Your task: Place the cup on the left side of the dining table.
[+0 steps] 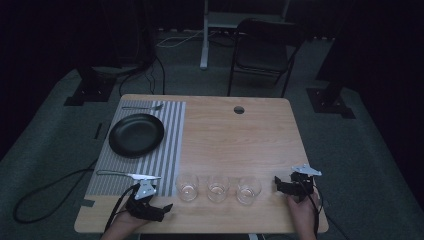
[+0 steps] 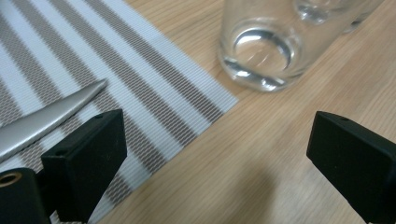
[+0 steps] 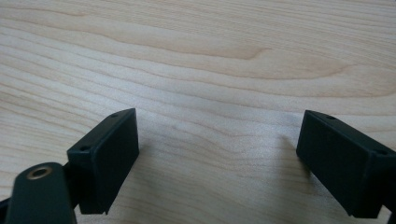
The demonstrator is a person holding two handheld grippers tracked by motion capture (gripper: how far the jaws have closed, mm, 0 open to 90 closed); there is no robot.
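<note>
I'm holding my left tongs apart and empty just beside the knife, lying lengthwise on the striped placemat, tip pointing towards the nearest glass; right tongs are gaping too.

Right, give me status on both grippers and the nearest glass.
Left gripper open, nothing between jaws. Right gripper open over bare table. Nearest glass upright, untouched, ahead of left gripper. Knife beside left jaw, on placemat.

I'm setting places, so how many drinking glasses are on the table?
3, in a row along the near edge: left glass beside the striped placemat, middle glass, right glass. None looks hidden.
</note>
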